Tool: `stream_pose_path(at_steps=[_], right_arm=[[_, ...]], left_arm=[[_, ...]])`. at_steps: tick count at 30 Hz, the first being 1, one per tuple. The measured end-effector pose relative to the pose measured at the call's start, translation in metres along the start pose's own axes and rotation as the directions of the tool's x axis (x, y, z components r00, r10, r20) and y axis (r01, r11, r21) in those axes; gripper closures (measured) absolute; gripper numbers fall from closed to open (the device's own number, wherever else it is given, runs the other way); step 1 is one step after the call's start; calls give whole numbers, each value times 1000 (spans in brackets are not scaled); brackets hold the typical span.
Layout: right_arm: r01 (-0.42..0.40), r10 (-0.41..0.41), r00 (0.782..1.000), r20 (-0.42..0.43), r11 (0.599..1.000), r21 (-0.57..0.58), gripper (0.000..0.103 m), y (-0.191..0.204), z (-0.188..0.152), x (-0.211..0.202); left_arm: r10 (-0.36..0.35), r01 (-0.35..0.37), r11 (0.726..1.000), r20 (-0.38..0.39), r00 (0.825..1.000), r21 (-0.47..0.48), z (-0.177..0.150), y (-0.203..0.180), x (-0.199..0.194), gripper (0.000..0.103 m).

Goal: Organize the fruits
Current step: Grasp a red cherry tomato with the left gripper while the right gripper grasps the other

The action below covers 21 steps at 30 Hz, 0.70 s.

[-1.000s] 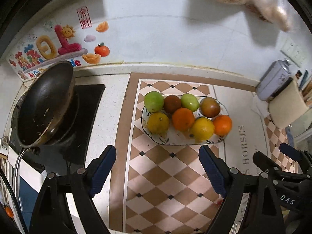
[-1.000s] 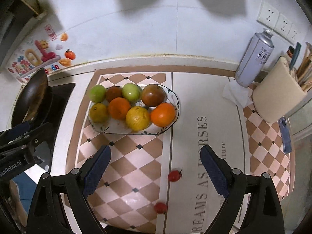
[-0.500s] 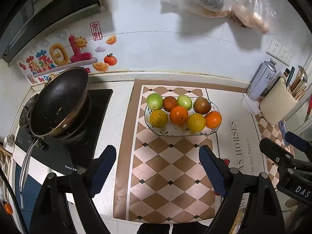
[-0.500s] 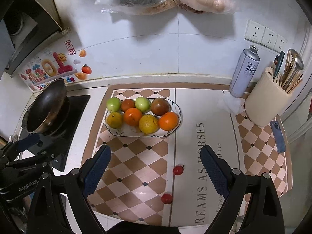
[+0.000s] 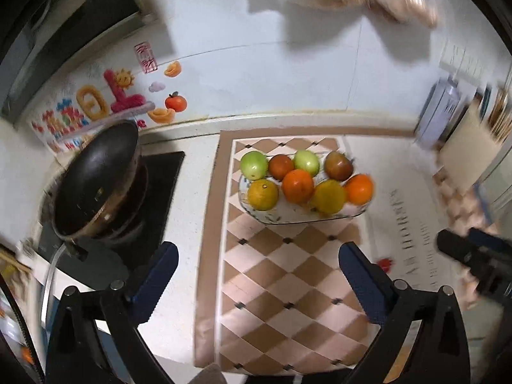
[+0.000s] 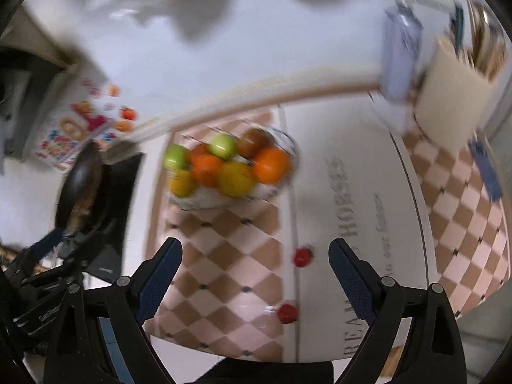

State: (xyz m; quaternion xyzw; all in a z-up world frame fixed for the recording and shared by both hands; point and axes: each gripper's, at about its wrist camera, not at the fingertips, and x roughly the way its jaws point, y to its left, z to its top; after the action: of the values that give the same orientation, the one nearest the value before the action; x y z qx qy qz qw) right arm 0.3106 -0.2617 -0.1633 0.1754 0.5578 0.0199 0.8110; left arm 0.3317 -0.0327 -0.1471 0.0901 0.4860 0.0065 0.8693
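Blurred view, right gripper [image 6: 255, 256] with jaws spread wide and empty, fruit plate [image 6: 289, 147] beyond it on the checkered mat [image 6: 220, 256], two small red fruits [image 6: 302, 257] nearer than the plate, pan [image 6: 80, 182] left of the plate.

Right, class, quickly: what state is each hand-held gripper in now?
Left hand-held gripper: open, holding nothing.
Right hand-held gripper: open, holding nothing.

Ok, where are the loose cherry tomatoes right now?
Right wrist view: two cherry tomatoes lie on the mat, in front of the fruit plate, between the open right tongs.
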Motion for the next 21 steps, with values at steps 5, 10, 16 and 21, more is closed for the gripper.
stream_pose_path(at_steps=[5,10,16,21], right_arm=[[6,6,986,-166,997,71,18,-48,-7,81],[22,-2,963,-269,997,73,36,-65,-20,154],[7,-7,967,-256,1000,1,73,-56,-23,176],[24,-20,974,-227,1000,16,73,-67,-31,157]], left_arm=[[28,-21,998,-113,993,57,-12,-33,53,0],[28,-6,996,-239,971,90,-28,-61,101,0],[-18,47,996,-354,935,73,-42,-80,132,0],[-120,167,983,-417,901,78,-55,-102,133,0]])
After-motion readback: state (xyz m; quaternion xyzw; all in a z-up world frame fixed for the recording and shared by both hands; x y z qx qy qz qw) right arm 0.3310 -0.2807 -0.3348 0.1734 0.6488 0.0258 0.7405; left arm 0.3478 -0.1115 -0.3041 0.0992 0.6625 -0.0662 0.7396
